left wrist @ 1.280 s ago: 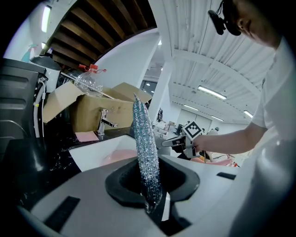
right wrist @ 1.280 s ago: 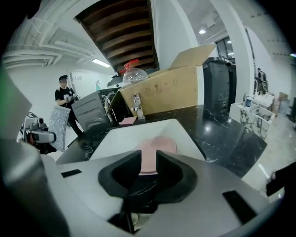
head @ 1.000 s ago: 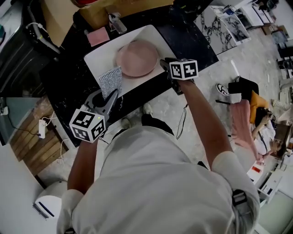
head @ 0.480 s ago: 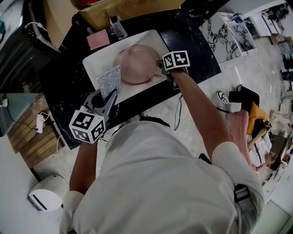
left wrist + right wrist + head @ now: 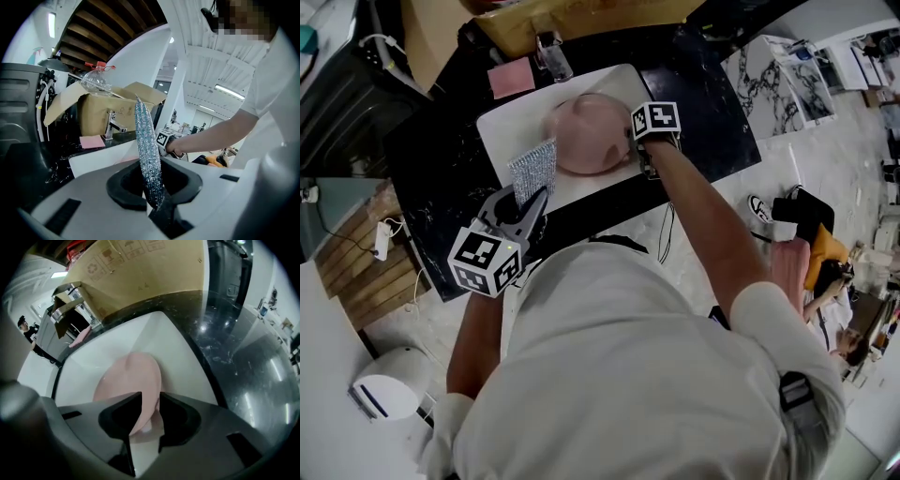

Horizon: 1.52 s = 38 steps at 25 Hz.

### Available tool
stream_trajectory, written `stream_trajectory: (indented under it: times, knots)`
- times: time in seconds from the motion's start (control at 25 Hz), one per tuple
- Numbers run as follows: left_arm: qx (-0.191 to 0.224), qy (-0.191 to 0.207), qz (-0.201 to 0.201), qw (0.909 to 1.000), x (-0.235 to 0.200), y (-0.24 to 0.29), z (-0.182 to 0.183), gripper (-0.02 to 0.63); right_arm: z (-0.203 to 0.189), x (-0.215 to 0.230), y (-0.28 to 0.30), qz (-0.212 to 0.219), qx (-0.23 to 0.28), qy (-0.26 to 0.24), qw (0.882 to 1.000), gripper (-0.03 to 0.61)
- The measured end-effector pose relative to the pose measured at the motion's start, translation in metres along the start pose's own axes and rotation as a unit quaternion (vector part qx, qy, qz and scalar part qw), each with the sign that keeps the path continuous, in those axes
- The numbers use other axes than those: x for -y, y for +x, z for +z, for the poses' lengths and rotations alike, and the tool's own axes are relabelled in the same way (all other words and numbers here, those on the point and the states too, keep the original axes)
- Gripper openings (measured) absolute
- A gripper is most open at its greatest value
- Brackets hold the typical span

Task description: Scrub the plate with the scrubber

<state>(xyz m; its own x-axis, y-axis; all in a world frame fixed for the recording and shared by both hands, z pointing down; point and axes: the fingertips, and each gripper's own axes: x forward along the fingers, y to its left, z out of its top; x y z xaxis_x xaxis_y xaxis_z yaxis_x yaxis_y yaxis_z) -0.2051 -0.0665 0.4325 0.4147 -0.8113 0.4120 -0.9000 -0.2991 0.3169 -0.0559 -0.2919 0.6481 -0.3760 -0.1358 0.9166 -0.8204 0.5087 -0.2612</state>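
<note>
A pink plate (image 5: 586,131) lies in the white sink (image 5: 502,131), its right side raised off the basin. My right gripper (image 5: 631,142) is shut on the plate's right rim; in the right gripper view the plate (image 5: 131,380) runs between the jaws of the right gripper (image 5: 150,397). My left gripper (image 5: 532,199) hovers at the sink's near-left edge, shut on a silvery mesh scrubber (image 5: 532,167) that stands upright. In the left gripper view the scrubber (image 5: 147,150) rises from the left gripper (image 5: 157,201). Scrubber and plate are apart.
A chrome faucet (image 5: 548,52) stands at the sink's far rim, a pink cloth (image 5: 511,77) to its left on the black counter (image 5: 441,169). A cardboard box (image 5: 581,14) backs the counter. A plastic bottle (image 5: 96,82) sits on top.
My right gripper moved in from the counter's near edge to the plate's right rim and took hold of it; that side has lifted. The left gripper and scrubber barely moved.
</note>
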Motion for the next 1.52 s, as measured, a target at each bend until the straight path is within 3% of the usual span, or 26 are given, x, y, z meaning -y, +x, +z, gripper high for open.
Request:
stream_trajectory:
  times: [0.48, 0.92, 1.04, 1.32, 1.52]
  knots:
    - [-0.007, -0.012, 0.021, 0.9997, -0.002, -0.006, -0.008, 0.077, -0.007, 0.018, 0.032, -0.003, -0.033, 0.051, 0.998, 0.098]
    - [-0.010, -0.015, 0.041, 0.9990, -0.002, -0.006, -0.008, 0.077, -0.009, 0.019, 0.047, -0.005, -0.051, 0.060, 0.997, 0.077]
    - [-0.012, -0.013, 0.044, 0.9989, -0.003, -0.006, -0.008, 0.077, -0.006, 0.022, 0.046, -0.008, -0.042, 0.067, 0.997, 0.034]
    - [-0.010, -0.010, 0.044, 0.9989, -0.001, -0.002, -0.006, 0.077, 0.007, 0.018, 0.033, 0.009, -0.001, 0.076, 0.997, 0.020]
    - [-0.010, -0.003, 0.039, 0.9992, 0.002, 0.000, -0.003, 0.077, 0.017, 0.015, 0.014, 0.001, 0.036, 0.050, 0.998, 0.020]
